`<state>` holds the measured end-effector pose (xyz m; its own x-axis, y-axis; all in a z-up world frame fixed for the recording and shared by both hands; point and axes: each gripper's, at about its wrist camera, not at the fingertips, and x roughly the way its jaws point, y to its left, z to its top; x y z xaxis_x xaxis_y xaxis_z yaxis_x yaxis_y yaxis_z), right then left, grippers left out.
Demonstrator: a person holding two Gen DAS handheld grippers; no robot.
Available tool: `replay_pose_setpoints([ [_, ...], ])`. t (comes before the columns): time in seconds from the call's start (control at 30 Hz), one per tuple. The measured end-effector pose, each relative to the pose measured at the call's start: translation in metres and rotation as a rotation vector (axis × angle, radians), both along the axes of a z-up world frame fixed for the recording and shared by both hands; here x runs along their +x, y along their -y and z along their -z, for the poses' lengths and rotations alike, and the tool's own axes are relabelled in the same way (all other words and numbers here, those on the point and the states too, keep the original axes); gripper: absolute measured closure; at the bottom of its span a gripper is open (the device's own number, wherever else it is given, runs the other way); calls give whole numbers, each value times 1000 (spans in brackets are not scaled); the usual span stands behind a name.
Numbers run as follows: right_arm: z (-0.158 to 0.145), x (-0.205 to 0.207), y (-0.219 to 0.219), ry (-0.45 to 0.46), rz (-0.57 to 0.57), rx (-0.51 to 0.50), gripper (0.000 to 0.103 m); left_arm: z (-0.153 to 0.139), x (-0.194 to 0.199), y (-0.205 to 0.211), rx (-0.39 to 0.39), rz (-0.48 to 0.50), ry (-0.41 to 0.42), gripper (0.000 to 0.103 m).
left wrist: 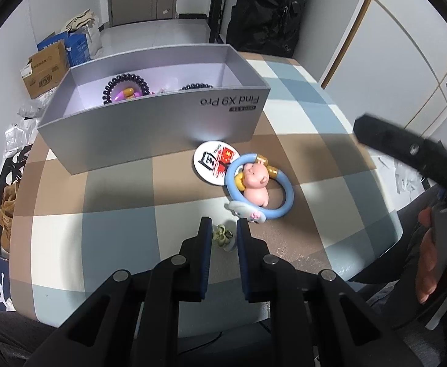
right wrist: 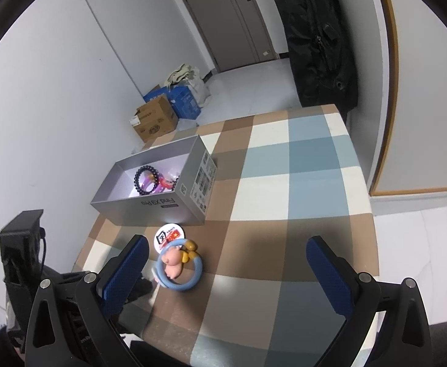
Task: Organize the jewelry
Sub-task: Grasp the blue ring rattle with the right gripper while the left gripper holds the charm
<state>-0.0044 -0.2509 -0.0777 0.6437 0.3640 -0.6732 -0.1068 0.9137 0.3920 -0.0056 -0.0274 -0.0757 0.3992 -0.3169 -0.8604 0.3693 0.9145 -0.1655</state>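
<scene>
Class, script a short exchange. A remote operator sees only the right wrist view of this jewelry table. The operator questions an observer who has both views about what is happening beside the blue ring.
Operator: My own finger hides the left hand-held gripper. What is at its tips?
Observer: A small green ornament sits between the fingers of the left hand-held gripper, which look shut on it.
Operator: Does the other camera catch my side?
Observer: Yes. At its right edge, a hand is wrapped around the right hand-held gripper's handle.
</scene>
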Motion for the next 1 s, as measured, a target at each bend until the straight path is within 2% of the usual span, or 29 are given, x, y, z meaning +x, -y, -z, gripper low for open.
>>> replay_pose_setpoints([
  [0.17, 4, 1, -4, -15, -6, -14, 0, -8, 4, -7, -42, -22, 14, 92],
  [0.23, 6, 0, -6, -22, -5, -21, 0, -10, 6, -10, -61, -34, 15, 95],
  [0.6, 18, 5, -22, -69, -42, -65, 0, -16, 23, -38, -219, -127, -22, 95],
  [0.77, 21, 7, -41, -65, -109, -101, 0, -21, 29, -52, -279, -168, -19, 95],
  [1.0, 26, 9, -72, -51, -213, -174, 5, -20, 38, -60, -317, -189, -28, 95],
])
